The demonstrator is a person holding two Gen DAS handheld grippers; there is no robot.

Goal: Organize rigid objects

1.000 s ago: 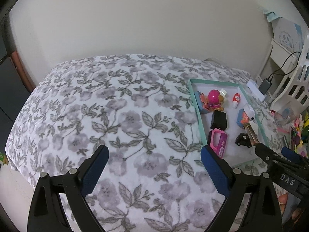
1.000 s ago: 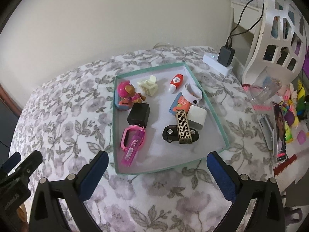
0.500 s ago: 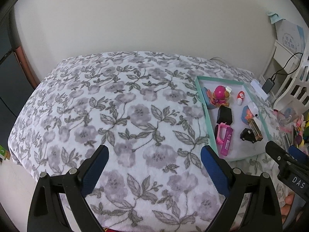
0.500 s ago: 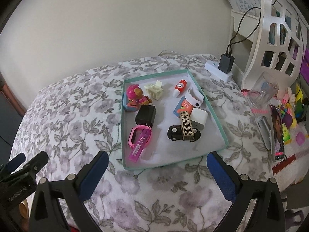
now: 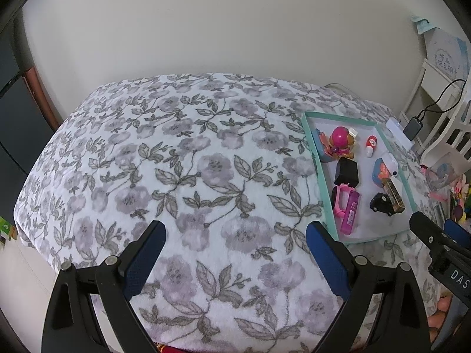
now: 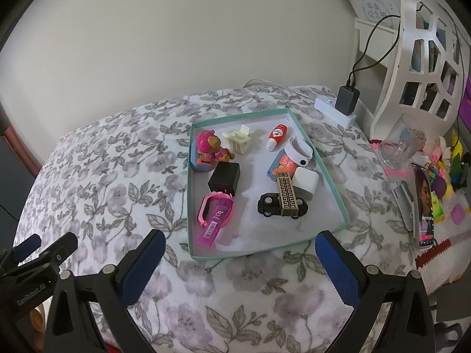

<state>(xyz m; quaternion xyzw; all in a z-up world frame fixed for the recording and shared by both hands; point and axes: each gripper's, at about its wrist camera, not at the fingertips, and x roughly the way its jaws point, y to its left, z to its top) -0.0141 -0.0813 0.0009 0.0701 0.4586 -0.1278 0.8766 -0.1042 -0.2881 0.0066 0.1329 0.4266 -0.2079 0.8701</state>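
A teal-rimmed tray (image 6: 332,189) (image 5: 321,176) lies on the floral bedspread and holds several small items: a pink dog figure (image 6: 210,147), a black cube (image 6: 225,178), a pink watch (image 6: 215,213), a black toy car (image 6: 282,204) with a patterned box across it, a white charger cube (image 6: 306,182), a cream toy basket (image 6: 238,139) and a red-and-white tube (image 6: 276,135). My right gripper (image 6: 240,248) hangs open, back from the tray's near edge. My left gripper (image 5: 235,238) is open over bare bedspread, left of the tray.
The floral bedspread (image 5: 176,161) spreads wide to the tray's left. A white power strip with a black adapter (image 6: 347,100), a white lattice shelf (image 6: 426,58), a clear cup (image 6: 403,141), a phone (image 6: 424,206) and colourful toys crowd the right side.
Both grippers have pulled back and up from the bed; the tray now looks smaller and farther away in both views. Both stay open and hold nothing.
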